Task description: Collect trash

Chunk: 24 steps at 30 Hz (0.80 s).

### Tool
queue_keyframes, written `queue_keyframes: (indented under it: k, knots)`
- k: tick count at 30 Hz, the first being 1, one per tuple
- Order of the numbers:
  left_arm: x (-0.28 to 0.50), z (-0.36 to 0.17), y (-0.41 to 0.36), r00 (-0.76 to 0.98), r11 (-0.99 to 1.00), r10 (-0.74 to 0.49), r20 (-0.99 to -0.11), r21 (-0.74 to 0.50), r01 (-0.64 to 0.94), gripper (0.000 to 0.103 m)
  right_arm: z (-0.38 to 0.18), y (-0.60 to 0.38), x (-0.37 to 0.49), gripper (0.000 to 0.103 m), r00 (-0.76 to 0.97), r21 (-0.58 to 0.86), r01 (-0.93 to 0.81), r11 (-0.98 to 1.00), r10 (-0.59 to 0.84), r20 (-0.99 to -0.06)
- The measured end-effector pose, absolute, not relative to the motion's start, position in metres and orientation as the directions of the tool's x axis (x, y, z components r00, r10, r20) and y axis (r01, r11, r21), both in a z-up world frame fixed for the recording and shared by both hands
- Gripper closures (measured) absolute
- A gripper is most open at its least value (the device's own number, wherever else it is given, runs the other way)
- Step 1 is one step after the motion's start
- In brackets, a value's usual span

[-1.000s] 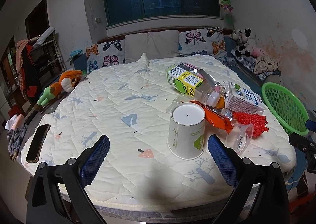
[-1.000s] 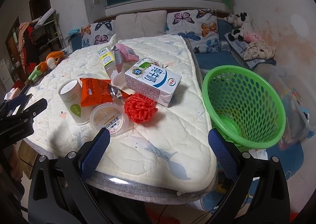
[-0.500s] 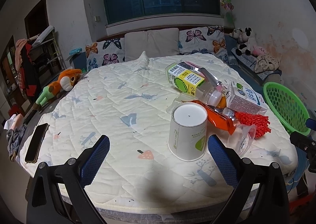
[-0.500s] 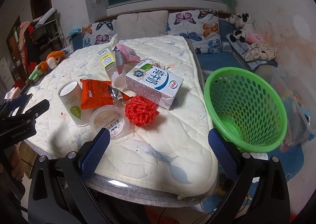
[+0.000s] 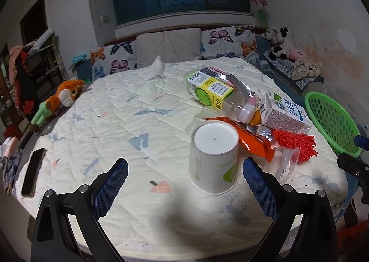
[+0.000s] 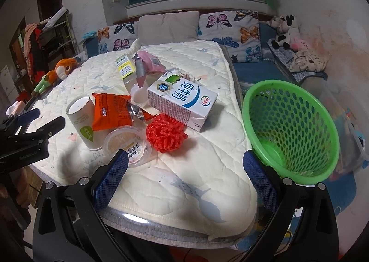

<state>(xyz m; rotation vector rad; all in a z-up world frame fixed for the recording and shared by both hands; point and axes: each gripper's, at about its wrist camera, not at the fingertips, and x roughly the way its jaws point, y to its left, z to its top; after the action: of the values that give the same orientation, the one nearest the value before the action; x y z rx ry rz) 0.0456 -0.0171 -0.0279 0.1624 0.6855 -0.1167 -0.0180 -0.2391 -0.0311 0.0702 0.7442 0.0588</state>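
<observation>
Both sets of jaws hang spread wide, gripping nothing. Ahead of the left gripper (image 5: pixel 184 177), slightly toward its right finger, an upturned paper cup (image 5: pixel 213 157) stands on the quilted bed (image 5: pixel 115 123). Ahead of the right gripper (image 6: pixel 184 169): red pom-pom (image 6: pixel 166 134), milk carton (image 6: pixel 184 100) (lying flat); green basket (image 6: pixel 290 130) beyond its right finger.

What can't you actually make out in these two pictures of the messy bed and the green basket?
- Green basket: left wrist view, cut off by the frame edge and the bed.
- Basket floor: right wrist view, partly hidden by its own near rim.
- Plastic bottle: contents unclear; label print too small.
- Paper cup: upside down, inside hidden.
- Clear lidded tub: partly behind the right gripper's finger.
</observation>
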Motion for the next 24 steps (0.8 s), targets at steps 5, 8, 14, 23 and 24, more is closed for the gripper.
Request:
queue_keyframes:
  k: [5,8,14,23,24]
  knots:
    - [0.061,-0.038,-0.026,0.745,0.970,-0.102,-0.659,0.102,0.223,0.006,-0.035,-0.242,-0.013,0.004,0.729,0.092,-0.032,0.995,0.086,-0.680]
    - [0.070,-0.045,-0.028,0.730,0.964,-0.138,-0.670,0.077,0.253,0.007,-0.036,-0.244,-0.010,0.004,0.725,0.100,-0.035,0.994,0.094,-0.682]
    - [0.085,-0.052,-0.034,0.724,0.951,-0.170,-0.668,0.083,0.299,0.023,-0.039,-0.244,-0.004,0.004,0.717,0.116,-0.046,0.992,0.114,-0.688]
    - [0.087,-0.054,-0.034,0.709,0.933,-0.231,-0.667,0.055,0.355,0.046,-0.042,-0.239,0.004,0.005,0.702,0.152,-0.089,0.984,0.171,-0.692]
    - [0.085,-0.053,-0.034,0.710,0.933,-0.234,-0.664,0.053,0.357,0.046,-0.042,-0.239,0.006,0.006,0.700,0.159,-0.092,0.983,0.177,-0.691]
